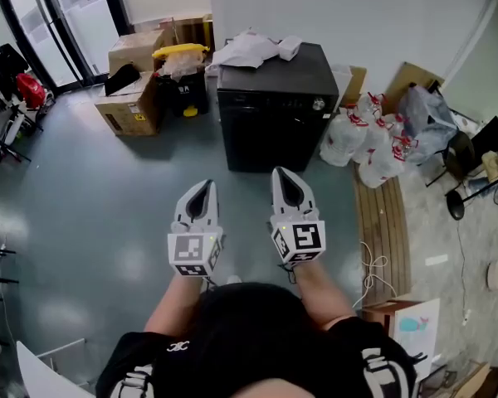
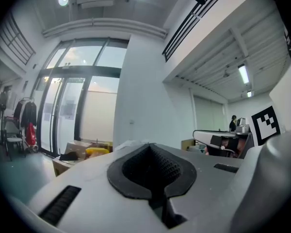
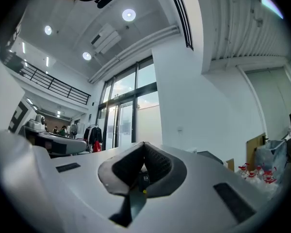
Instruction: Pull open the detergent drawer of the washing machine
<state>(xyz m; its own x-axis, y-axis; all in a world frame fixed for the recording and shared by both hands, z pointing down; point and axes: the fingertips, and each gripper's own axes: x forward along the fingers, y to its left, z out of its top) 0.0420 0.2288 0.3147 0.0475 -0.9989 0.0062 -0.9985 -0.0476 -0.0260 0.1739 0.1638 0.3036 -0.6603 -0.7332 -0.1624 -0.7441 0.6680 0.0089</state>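
on grey floor, blk washer by wall.

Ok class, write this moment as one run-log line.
phase: before reach | left gripper: shut, empty | right gripper: shut, empty | washer: ahead, untouched

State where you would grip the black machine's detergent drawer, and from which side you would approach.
Probably the top front panel of the black washing machine, approached straight from the front, which faces the person. The drawer's outline is too dark to make out; a knob sits at the panel's right end, so the drawer likely lies left of it.
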